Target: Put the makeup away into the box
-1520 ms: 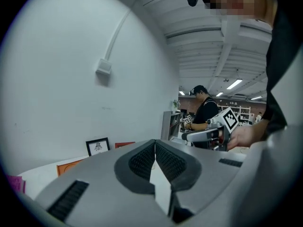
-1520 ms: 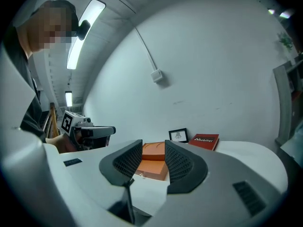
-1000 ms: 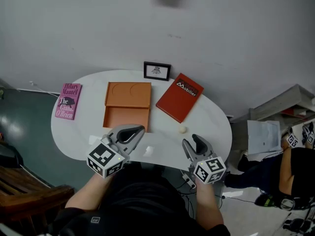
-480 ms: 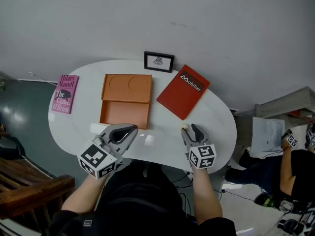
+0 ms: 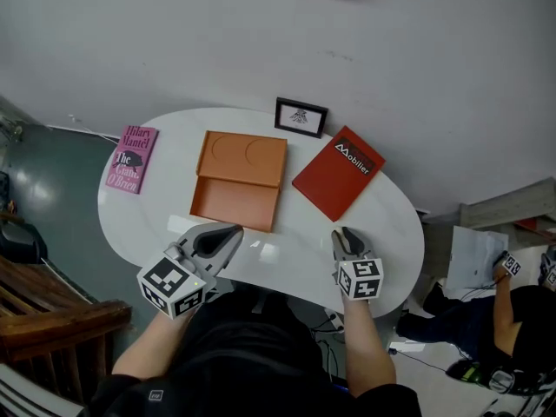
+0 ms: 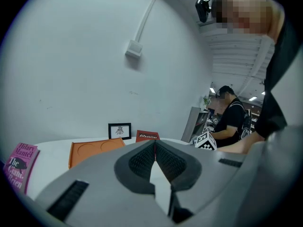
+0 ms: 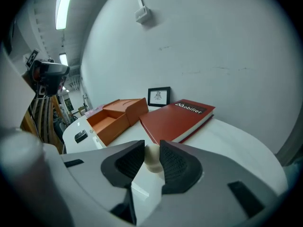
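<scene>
A white oval table stands against a pale wall and carries everything else. Near its middle lies an open orange cardboard box, its lid with two round hollows folded back toward the wall and its tray on the near side. Just to the right of it a flat red hardback book lies at a slant, one corner pointing at the near edge. A pink paperback book lies well apart at the table's left end. The left gripper hovers over the near edge just in front of the box's tray, its jaws pressed together with nothing between them. The right gripper is low over the table in front of the red book; its jaws have just been closing and now clamp the makeup item, both pads touching it. A small black-framed picture stands upright by the wall, behind the box and the red book. The makeup item, a small cream egg-shaped sponge, sits between the right gripper's pads, outside the box
</scene>
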